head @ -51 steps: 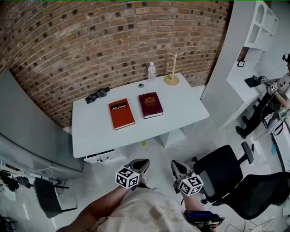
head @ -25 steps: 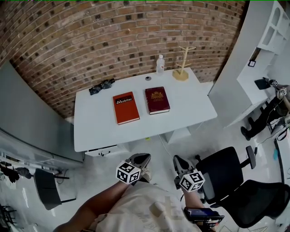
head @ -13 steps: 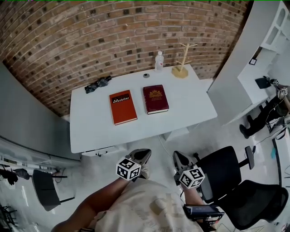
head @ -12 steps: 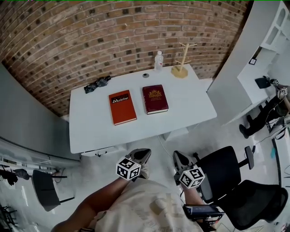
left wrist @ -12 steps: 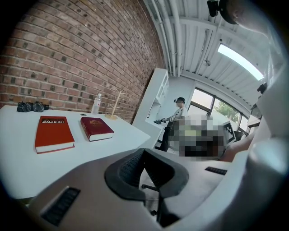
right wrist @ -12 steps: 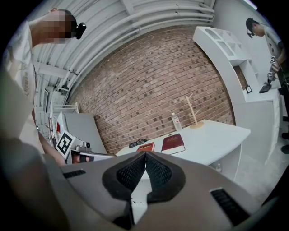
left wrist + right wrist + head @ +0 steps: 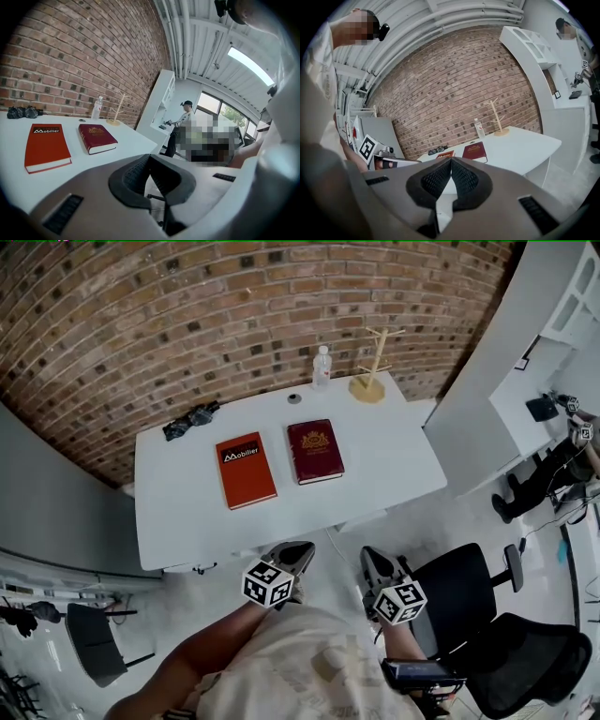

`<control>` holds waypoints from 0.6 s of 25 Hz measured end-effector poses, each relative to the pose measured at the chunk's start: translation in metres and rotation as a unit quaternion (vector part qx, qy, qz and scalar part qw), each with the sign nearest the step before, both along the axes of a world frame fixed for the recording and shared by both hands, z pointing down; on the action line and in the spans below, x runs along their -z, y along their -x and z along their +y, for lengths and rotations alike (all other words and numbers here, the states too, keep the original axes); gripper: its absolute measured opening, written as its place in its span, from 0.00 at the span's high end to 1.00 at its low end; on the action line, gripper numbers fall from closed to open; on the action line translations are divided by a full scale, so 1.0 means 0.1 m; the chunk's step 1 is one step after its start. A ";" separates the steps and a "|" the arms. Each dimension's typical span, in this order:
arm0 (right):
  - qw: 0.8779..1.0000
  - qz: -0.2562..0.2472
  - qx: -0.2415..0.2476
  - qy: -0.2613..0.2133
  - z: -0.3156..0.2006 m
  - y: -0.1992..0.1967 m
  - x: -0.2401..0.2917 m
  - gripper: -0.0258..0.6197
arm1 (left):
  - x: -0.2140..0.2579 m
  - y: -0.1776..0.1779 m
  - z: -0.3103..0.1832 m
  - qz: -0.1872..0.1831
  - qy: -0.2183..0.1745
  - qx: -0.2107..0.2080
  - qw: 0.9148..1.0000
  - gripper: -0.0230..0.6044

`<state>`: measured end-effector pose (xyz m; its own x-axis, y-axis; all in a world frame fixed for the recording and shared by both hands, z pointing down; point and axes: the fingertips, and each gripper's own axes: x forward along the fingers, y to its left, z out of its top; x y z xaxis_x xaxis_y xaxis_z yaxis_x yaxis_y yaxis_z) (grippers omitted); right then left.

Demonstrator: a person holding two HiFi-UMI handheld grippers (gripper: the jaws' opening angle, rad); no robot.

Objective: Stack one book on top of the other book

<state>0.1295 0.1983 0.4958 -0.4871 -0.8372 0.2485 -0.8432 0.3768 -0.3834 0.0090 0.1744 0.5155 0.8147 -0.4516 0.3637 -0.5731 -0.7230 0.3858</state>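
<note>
Orange book (image 7: 246,470) and red book (image 7: 315,452) look stiff, heavy; I would pinch a near edge. Left gripper (image 7: 149,160) and right gripper (image 7: 450,163) are closed, empty.

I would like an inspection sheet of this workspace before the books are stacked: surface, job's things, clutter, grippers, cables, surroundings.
Surface: white rectangular table, mostly bare.
Job's things: orange-red hardcover book and dark red hardcover book with gold emblem, lying flat, side by side, apart, not stacked.
Clutter: clear plastic bottle, branched wooden stand, small dark round object and dark crumpled bundle, all along the far edge.
Grippers: left gripper and right gripper shut, empty, short of the table.
Cables: nothing seen on the table.
Surroundings: brick wall behind; black office chair to the right.
</note>
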 end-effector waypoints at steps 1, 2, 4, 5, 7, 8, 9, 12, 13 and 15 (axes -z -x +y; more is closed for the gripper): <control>1.000 0.001 -0.002 0.000 -0.06 -0.01 0.01 0.93 | 0.01 -0.01 -0.06 0.000 0.000 -0.002 1.000 0.93; 1.000 0.001 -0.004 -0.001 -0.11 -0.01 0.02 0.93 | 0.02 -0.01 -0.11 0.001 0.000 -0.004 1.000 0.93; 1.000 0.002 -0.007 -0.002 -0.23 -0.01 0.04 0.93 | 0.02 -0.01 -0.23 0.002 -0.001 -0.007 1.000 0.93; 1.000 0.003 -0.008 -0.004 -0.29 0.00 0.05 0.93 | 0.03 -0.01 -0.30 0.003 -0.001 -0.008 1.000 0.93; 1.000 0.005 -0.008 -0.007 -0.42 0.02 0.08 0.93 | 0.04 -0.01 -0.44 0.007 -0.004 -0.009 1.000 0.93; 1.000 0.007 -0.008 -0.009 -0.49 0.03 0.09 0.93 | 0.05 -0.01 -0.51 0.009 -0.006 -0.009 1.000 0.93; 1.000 0.008 -0.007 -0.010 -0.55 0.05 0.10 0.93 | 0.07 0.00 -0.57 0.011 -0.008 -0.009 1.000 0.93; 1.000 0.015 -0.008 -0.010 -0.74 0.09 0.10 0.93 | 0.10 0.04 -0.74 0.014 -0.015 -0.012 1.000 0.93; 1.000 0.018 -0.007 -0.010 -0.80 0.12 0.10 0.93 | 0.11 0.07 -0.79 0.015 -0.016 -0.011 1.000 0.93; 1.000 0.021 -0.001 -0.012 -0.93 0.19 0.11 0.93 | 0.12 0.12 -0.91 0.017 -0.018 -0.005 1.000 0.93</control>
<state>0.1109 0.1050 0.4847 -0.4748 -0.8440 0.2494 -0.8593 0.3833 -0.3387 -0.0034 0.0830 0.5035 0.8310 -0.4558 0.3189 -0.5525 -0.7428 0.3781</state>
